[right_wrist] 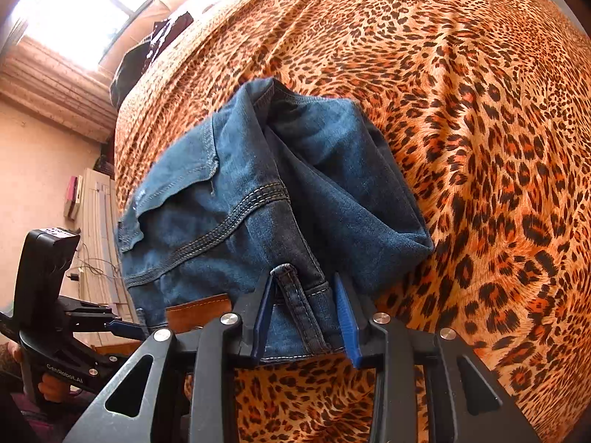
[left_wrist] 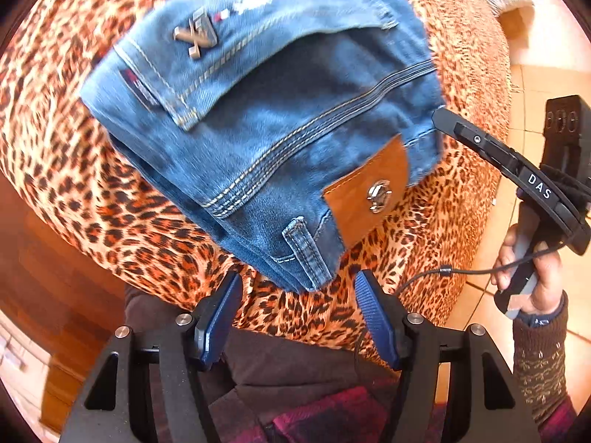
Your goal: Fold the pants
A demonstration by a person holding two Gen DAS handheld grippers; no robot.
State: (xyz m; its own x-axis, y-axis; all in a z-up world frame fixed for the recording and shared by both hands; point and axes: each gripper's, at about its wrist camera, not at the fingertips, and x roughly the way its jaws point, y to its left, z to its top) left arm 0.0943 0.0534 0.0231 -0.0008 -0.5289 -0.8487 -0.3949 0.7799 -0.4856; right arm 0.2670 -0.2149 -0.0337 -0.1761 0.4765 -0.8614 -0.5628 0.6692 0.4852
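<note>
Both grippers stand wide-jawed: left gripper (left_wrist: 299, 317) short of the folded blue denim pants (left_wrist: 258, 118) on the leopard-print bed (right_wrist: 480, 147), right gripper (right_wrist: 304, 317) straddling the waistband; press flat, I'd judge.

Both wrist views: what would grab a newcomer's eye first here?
The loud leopard-print bedspread fills both views. On it lies the folded blue jeans, with a tan leather patch at the waistband. The right gripper straddles the waistband by a belt loop, while the left gripper hangs open just short of the jeans.
</note>
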